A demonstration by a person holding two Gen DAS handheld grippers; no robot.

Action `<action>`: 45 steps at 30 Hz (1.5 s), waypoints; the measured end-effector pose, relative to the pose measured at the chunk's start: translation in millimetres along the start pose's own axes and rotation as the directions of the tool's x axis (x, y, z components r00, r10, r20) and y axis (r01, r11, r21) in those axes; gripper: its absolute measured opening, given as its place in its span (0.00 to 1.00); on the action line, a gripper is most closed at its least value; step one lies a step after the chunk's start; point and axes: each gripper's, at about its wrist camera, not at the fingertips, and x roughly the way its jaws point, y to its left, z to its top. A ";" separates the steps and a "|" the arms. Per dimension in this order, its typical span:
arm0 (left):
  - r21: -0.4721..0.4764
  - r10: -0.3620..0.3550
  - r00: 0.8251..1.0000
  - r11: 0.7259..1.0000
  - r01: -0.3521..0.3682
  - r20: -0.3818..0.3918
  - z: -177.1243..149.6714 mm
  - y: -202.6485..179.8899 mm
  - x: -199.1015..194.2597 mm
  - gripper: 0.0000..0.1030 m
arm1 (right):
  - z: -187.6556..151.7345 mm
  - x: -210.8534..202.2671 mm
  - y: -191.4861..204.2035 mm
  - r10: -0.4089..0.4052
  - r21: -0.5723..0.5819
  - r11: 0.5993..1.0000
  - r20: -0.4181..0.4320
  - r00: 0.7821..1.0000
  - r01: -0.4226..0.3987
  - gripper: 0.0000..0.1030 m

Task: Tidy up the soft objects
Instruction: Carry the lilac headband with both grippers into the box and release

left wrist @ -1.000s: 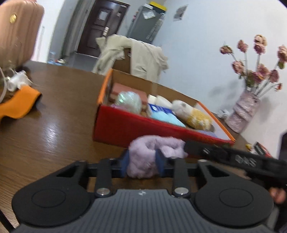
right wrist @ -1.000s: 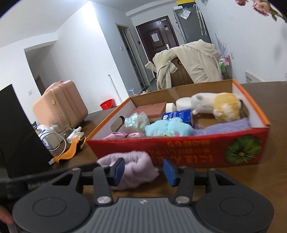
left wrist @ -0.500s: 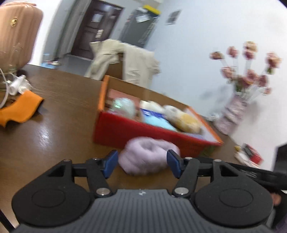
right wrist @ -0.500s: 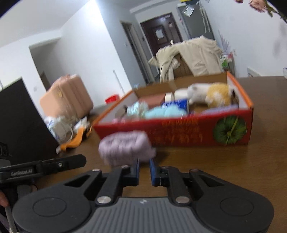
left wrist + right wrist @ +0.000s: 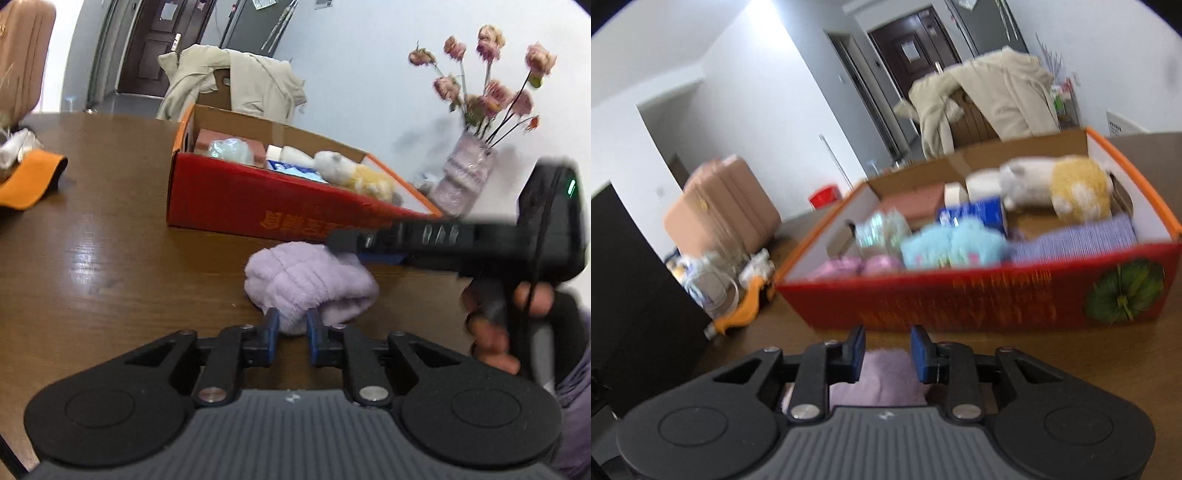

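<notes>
In front of the red box, on the bench, lies the fluffy purple cloth. It looks soft and light. The left gripper, just closing, pinches its near edge. The right gripper, just opening, straddles it.

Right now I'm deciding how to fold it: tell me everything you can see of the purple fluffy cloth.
The purple fluffy cloth is a pale lilac, plush, ribbed piece, bunched into a loose roll. It lies on the brown table, just in front of the red box. The left gripper, whose jaws have just been closing, pinches its near edge. The right gripper has it between its pads; its jaws have just been opening.
</notes>
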 end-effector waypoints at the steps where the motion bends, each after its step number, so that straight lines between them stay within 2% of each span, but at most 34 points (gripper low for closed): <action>1: -0.027 -0.022 0.999 0.999 0.023 0.024 1.7 2.9 -4.9 0.52 | -6.2 -1.5 -0.1 -0.006 -0.007 1.000 -0.010 1.000 0.006 0.28; 3: -0.106 -0.035 0.997 0.994 0.042 0.068 10.3 11.6 -9.5 0.74 | -18.7 -5.4 -0.3 -0.013 -0.009 1.000 -0.021 1.000 0.012 0.33; 5: -0.156 -0.020 0.997 0.987 0.031 0.071 21.0 16.1 0.1 0.72 | -27.9 -6.7 -1.3 -0.013 -0.007 1.000 -0.022 1.000 0.012 0.34; 6: -0.165 -0.004 0.998 0.986 0.014 0.060 25.2 16.5 8.5 0.65 | -29.8 -7.0 -2.0 -0.020 -0.002 1.000 -0.019 1.000 0.020 0.37; 7: -0.173 0.016 0.999 0.985 -0.009 0.039 27.8 16.1 17.0 0.53 | -30.1 -7.3 -2.2 -0.021 0.002 1.000 -0.018 1.000 0.021 0.37; 8: -0.173 0.013 1.000 0.985 -0.010 0.019 28.6 15.8 23.6 0.46 | -30.1 -7.5 -2.5 -0.018 0.007 1.000 -0.017 1.000 0.018 0.37; 9: -0.176 0.005 1.000 0.984 -0.008 -0.015 27.9 16.9 31.4 0.34 | -30.0 -7.9 -2.9 -0.017 0.013 1.000 -0.014 1.000 0.017 0.37; 10: -0.188 0.014 0.999 0.982 -0.021 -0.037 25.1 18.2 36.0 0.34 | -30.2 -7.8 -3.6 -0.015 0.018 1.000 -0.013 1.000 0.015 0.37; 13: -0.200 0.014 1.000 0.980 -0.018 -0.022 18.7 20.4 29.0 0.28 | -33.2 -4.1 -10.9 0.019 0.065 0.998 -0.019 1.000 -0.018 0.29; 15: -0.193 0.012 1.000 0.981 -0.014 -0.011 15.5 13.6 20.1 0.27 | -35.5 -4.6 -15.2 0.053 0.104 0.993 -0.018 0.998 -0.051 0.21; 18: -0.160 -0.016 1.000 0.987 0.020 0.025 7.5 -4.1 -5.2 0.25 | -38.7 -17.5 -7.9 0.052 0.102 0.993 -0.013 0.999 -0.050 0.17; 21: -0.125 -0.033 0.998 0.991 0.039 0.054 2.8 -22.2 -27.1 0.25 | -47.0 -48.0 6.6 0.046 0.053 0.997 0.035 0.998 -0.048 0.17; 24: -0.091 -0.049 0.995 0.994 0.056 0.081 3.2 -39.7 -40.1 0.25 | -53.8 -75.6 10.3 0.058 0.062 0.996 0.074 0.996 -0.062 0.17; 31: -0.073 -0.054 0.993 0.995 0.062 0.102 13.1 -54.2 -46.1 0.25 | -51.9 -103.4 16.3 0.044 0.041 0.998 0.112 0.993 -0.049 0.17; 35: -0.045 -0.076 0.990 0.996 0.082 0.122 37.5 -58.8 -41.3 0.25 | -39.9 -112.0 16.7 0.046 0.025 0.998 0.142 0.989 -0.050 0.17; 38: -0.005 -0.102 0.984 0.995 0.104 0.147 75.7 -63.0 -27.6 0.25 | -20.7 -113.8 17.8 0.027 -0.004 1.000 0.179 0.984 -0.027 0.17; 42: -0.020 -0.109 0.982 0.993 0.113 0.156 137.7 -52.9 6.2 0.26 | 30.1 -103.7 17.5 0.002 -0.053 0.999 0.224 0.974 0.010 0.17; 45: -0.071 -0.086 0.989 0.993 0.095 0.120 174.2 -32.7 46.6 0.26 | 75.0 -76.1 14.8 -0.018 -0.082 0.996 0.216 0.976 0.036 0.17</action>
